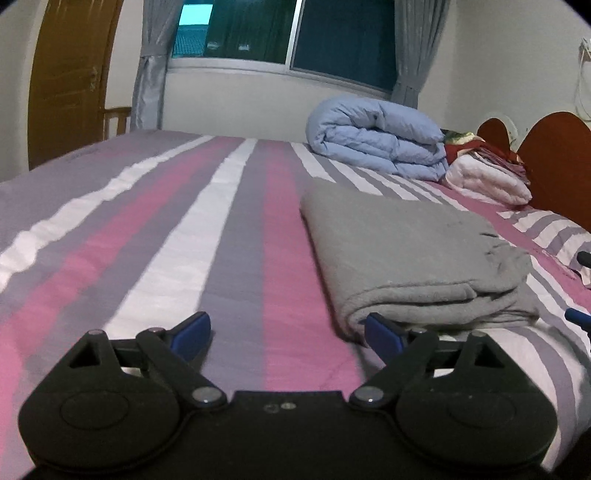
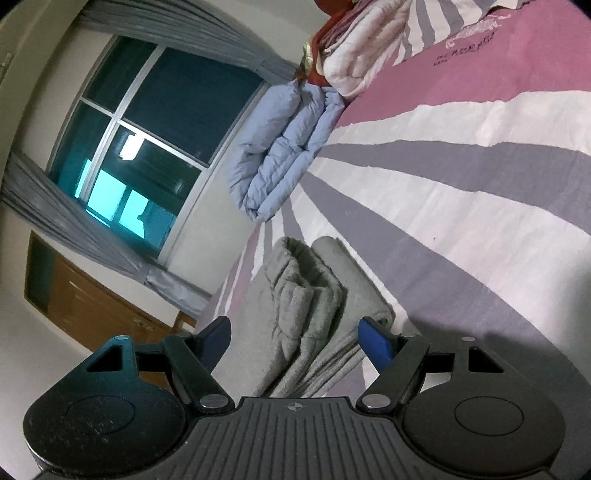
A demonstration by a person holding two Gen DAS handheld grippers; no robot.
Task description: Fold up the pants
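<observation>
The grey pants [image 1: 406,251] lie folded into a thick rectangle on the striped bed cover [image 1: 166,229], right of centre in the left wrist view. My left gripper [image 1: 288,330] is open over bare cover, with its right fingertip [image 1: 380,334] beside the bundle's near left corner. In the right wrist view, which is rolled on its side, the pants [image 2: 306,306] show their layered folded edge. My right gripper [image 2: 297,341] is open with that end of the bundle in the gap, and the pads stand apart from the cloth.
A rolled light blue duvet [image 1: 376,136] lies at the far side of the bed under the window [image 1: 280,33]. Folded white and red linen [image 1: 487,177] sits by the brown headboard [image 1: 554,162]. A wooden door [image 1: 70,77] stands far left.
</observation>
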